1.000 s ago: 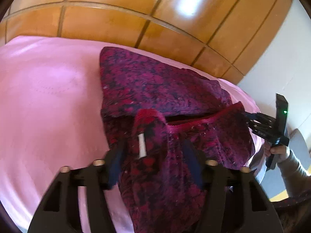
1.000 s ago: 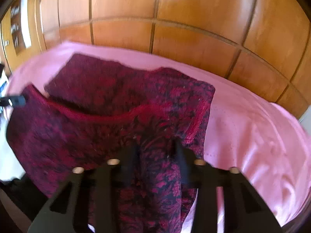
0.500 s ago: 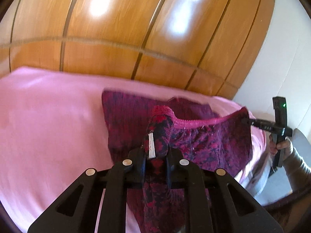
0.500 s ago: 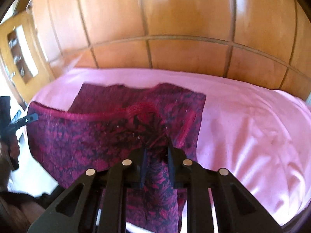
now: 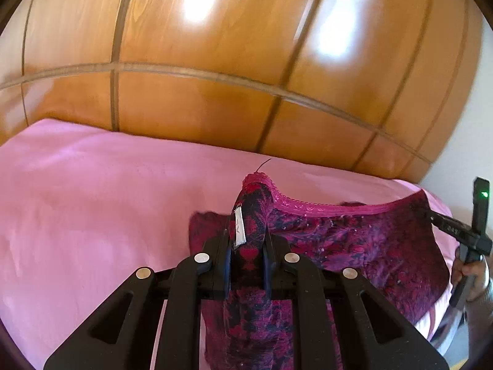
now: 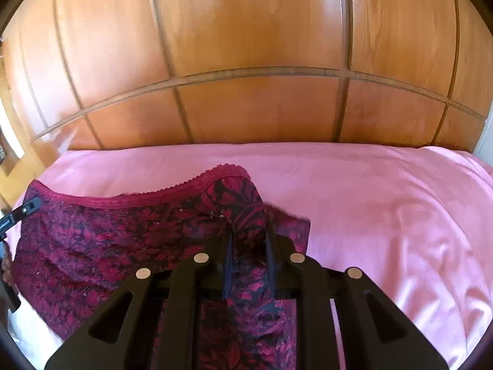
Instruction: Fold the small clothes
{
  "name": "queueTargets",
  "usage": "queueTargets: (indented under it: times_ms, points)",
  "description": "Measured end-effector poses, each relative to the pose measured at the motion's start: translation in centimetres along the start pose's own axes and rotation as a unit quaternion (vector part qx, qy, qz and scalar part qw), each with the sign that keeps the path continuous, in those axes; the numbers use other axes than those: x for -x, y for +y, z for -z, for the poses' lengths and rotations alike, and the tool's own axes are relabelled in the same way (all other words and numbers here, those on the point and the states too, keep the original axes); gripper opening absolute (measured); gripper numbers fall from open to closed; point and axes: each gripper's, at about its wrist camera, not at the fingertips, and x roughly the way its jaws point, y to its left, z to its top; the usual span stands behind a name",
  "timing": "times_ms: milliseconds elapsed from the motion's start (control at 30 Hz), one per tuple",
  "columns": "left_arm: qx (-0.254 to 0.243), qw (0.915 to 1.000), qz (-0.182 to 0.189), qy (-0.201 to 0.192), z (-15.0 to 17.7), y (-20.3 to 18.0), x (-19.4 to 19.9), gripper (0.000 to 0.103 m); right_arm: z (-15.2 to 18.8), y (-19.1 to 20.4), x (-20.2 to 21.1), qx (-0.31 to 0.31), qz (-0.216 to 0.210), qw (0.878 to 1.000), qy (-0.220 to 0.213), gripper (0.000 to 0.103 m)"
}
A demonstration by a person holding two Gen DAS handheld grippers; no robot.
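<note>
A small red, purple and black patterned garment (image 5: pixel 354 246) with a pink lace waistband hangs stretched between my two grippers above the pink bed. My left gripper (image 5: pixel 246 246) is shut on its left waistband corner, where a white label shows. My right gripper (image 6: pixel 248 243) is shut on the other waistband corner of the garment (image 6: pixel 107 246). The right gripper also shows at the right edge of the left wrist view (image 5: pixel 443 225), and the left gripper at the left edge of the right wrist view (image 6: pixel 21 211).
A pink sheet (image 5: pixel 92 209) covers the bed (image 6: pixel 385 215). A glossy wooden panelled headboard (image 5: pixel 215 77) rises behind it (image 6: pixel 246 61). A white wall (image 5: pixel 474 123) stands at the right. The person's hand (image 5: pixel 471 274) holds the right gripper.
Both grippers closed on the waistband corners and lifted the garment off the bed. The cloth now hangs stretched between them, and both views tilted up toward the headboard.
</note>
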Motion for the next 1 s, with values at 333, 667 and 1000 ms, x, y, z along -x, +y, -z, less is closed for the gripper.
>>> queueTargets:
  times_ms: [333, 667, 1000]
  points:
    - [0.026, 0.9949, -0.064, 0.073, -1.4, 2.7, -9.5, 0.014, -1.9, -0.4, -9.8, -0.004, 0.060, 0.997, 0.054, 0.017]
    - [0.056, 0.9892, -0.084, 0.106, -1.5, 3.9, -11.2, 0.037, -2.4, -3.5, -14.0, -0.053, 0.062, 0.988, 0.130, 0.036]
    - [-0.001, 0.9966, -0.080, -0.019, 2.8, -0.1, 0.2, 0.057, 0.0, -0.7, -2.4, 0.001, 0.007, 1.000, 0.018, 0.063]
